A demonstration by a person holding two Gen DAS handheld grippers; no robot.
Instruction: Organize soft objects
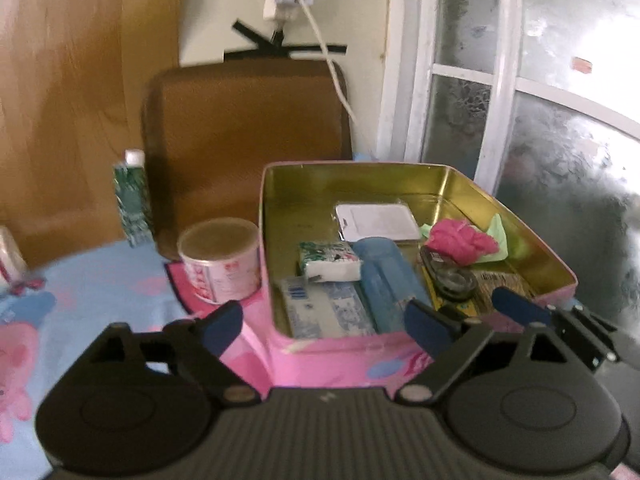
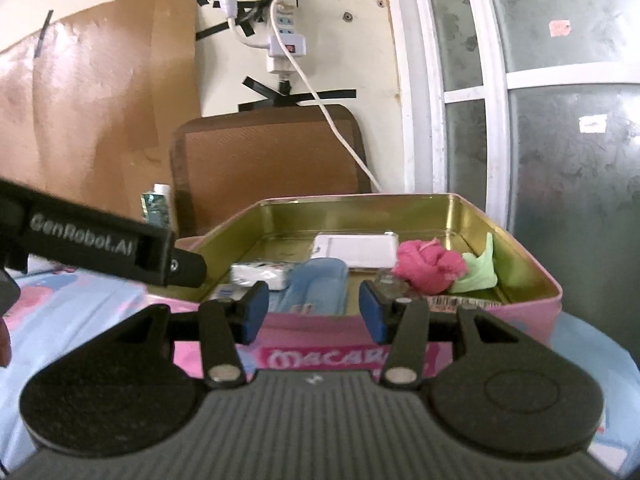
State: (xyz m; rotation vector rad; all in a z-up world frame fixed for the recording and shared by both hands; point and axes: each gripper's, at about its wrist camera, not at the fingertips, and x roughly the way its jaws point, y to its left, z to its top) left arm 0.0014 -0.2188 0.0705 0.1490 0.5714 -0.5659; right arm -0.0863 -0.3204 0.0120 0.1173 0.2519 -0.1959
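Note:
A pink tin (image 1: 400, 167) (image 2: 532, 320) with a gold inside stands open on the cartoon tablecloth. A crumpled pink cloth (image 1: 460, 240) (image 2: 428, 270) lies at the tin's right side on a pale green cloth (image 1: 498, 236) (image 2: 480, 276). A tissue pack (image 1: 330, 260) (image 2: 260, 274), a blue case (image 1: 384, 280) (image 2: 316, 284) and a white flat card (image 1: 376, 224) (image 2: 356, 250) also lie inside. My left gripper (image 1: 324, 328) is open wide before the tin's near-left wall, holding nothing. My right gripper (image 2: 313, 314) stands open, empty, at the near wall.
A round can (image 1: 220, 264) and a green carton (image 1: 134, 200) stand left of the tin. A brown cushion (image 1: 248, 128) leans on the wall behind, with a power strip (image 2: 286, 46) and a hanging cable above. A frosted window (image 2: 560, 120) is on the right.

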